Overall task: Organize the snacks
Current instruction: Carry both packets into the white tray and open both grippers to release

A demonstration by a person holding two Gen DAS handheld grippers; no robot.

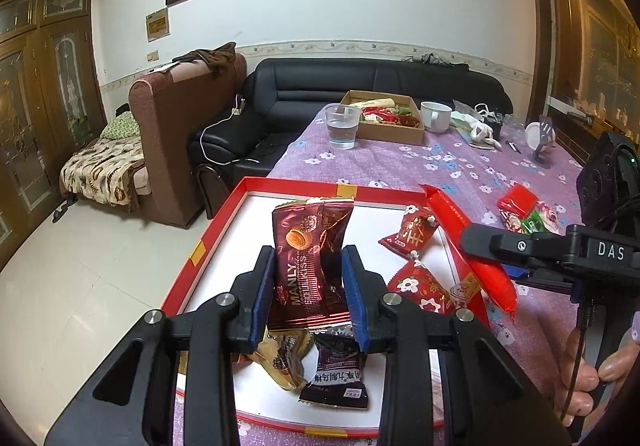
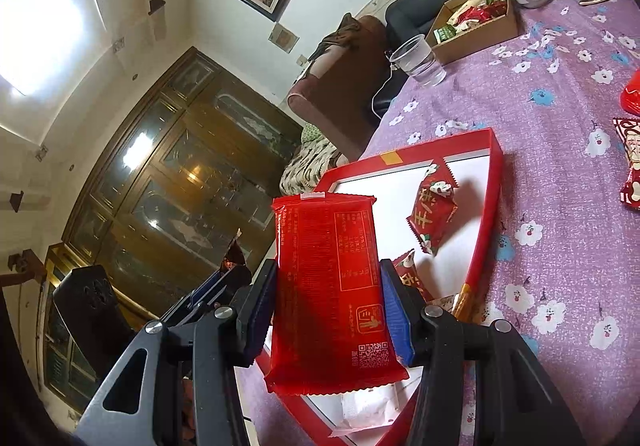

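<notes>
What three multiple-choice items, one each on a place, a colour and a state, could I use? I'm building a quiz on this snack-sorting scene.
1. Where does the clear plastic cup of water stand?
A. Inside the red-rimmed white tray
B. On the purple flowered tablecloth, beside the brown cardboard box
C. On the black sofa

2. What colour is the flat packet in the right gripper?
A. Red
B. Green
C. Gold

3. How is the left gripper?
A. Open, empty
B. Shut on a white mug
C. Shut on the dark brown snack packet

Answers: 1 B, the cup sits on the cloth left of the box. 2 A, the wrapper is plain red. 3 C, both blue pads press the packet's sides.
</notes>
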